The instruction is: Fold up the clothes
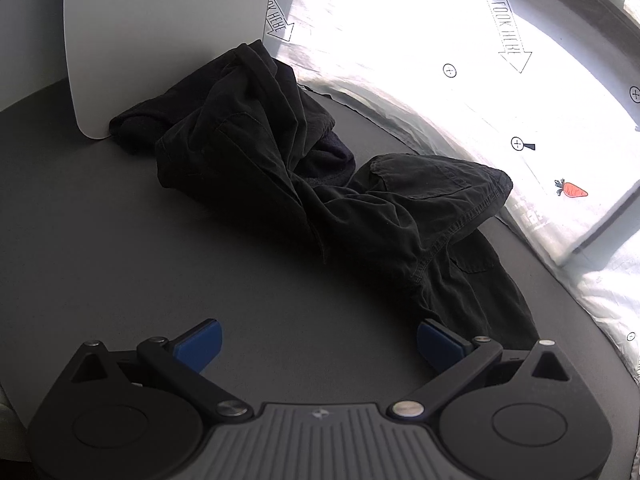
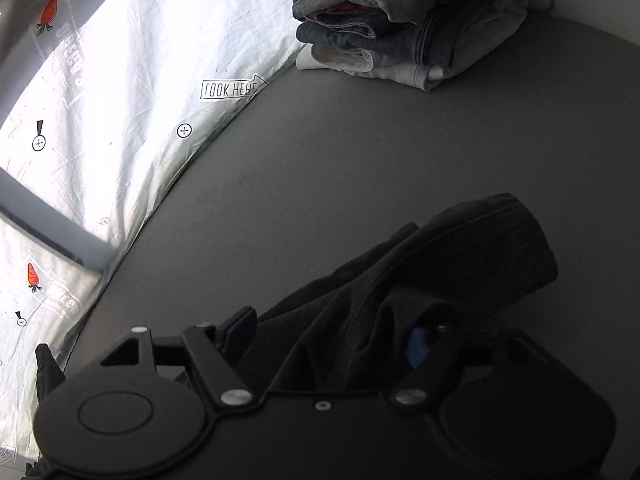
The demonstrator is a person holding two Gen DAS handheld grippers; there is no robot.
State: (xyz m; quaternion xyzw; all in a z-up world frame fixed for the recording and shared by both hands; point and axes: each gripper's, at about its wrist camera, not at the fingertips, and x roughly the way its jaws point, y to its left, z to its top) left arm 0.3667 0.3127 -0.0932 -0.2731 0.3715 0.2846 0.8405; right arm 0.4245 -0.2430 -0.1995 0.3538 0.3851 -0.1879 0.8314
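Note:
A crumpled pair of black shorts [image 1: 304, 184] lies on the grey table [image 1: 120, 240], running from the far left to the near right. My left gripper [image 1: 318, 344] is open and empty just above the table, its right pad [image 1: 438, 340] at the garment's near edge. In the right wrist view, black cloth [image 2: 420, 288] lies bunched between the fingers of my right gripper [image 2: 328, 338]. The jaws stand wide apart, and the cloth covers much of the right blue pad [image 2: 418, 346].
A stack of folded grey and white clothes [image 2: 400, 20] sits at the table's far side. A white sheet printed with carrots [image 1: 460, 60] borders the table. A white board [image 1: 160, 40] stands upright behind the shorts.

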